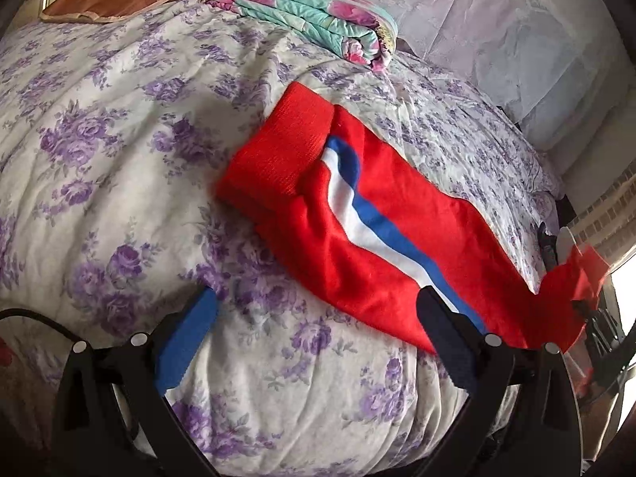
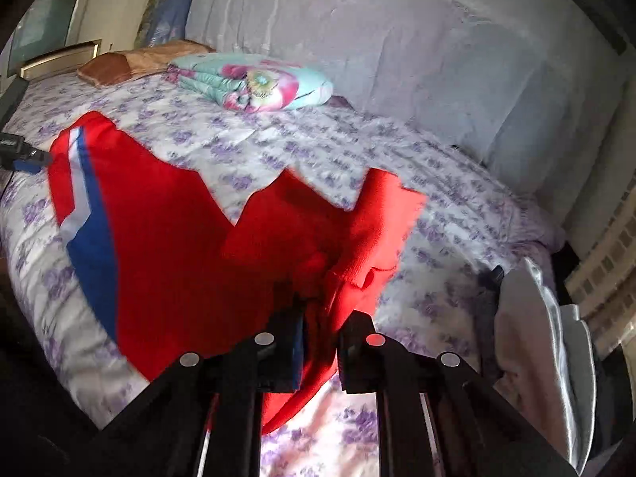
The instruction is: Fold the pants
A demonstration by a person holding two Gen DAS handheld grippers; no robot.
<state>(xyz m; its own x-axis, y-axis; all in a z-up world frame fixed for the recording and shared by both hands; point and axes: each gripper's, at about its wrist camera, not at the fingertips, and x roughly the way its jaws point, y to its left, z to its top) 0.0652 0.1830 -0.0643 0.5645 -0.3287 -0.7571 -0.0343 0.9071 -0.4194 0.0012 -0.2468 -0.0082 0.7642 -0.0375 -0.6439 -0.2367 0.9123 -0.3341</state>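
The red pants (image 1: 357,246) with a white and blue side stripe lie across the floral bedspread (image 1: 119,159); the ribbed waistband (image 1: 286,147) points away from me. My left gripper (image 1: 314,310) is open and empty above the bedspread, its right finger (image 1: 445,338) over the pants' near edge. In the right wrist view the pants (image 2: 167,246) spread left, and my right gripper (image 2: 322,330) is shut on a bunched red fold of them, lifted a little. The left gripper (image 2: 24,157) shows at the far left by the stripe.
A folded teal and pink floral quilt (image 1: 314,16) and a brown pillow (image 1: 103,0) lie at the far side of the bed. A pale padded headboard (image 2: 397,59) stands behind. The bed's edge and white cloth (image 2: 532,338) are at the right.
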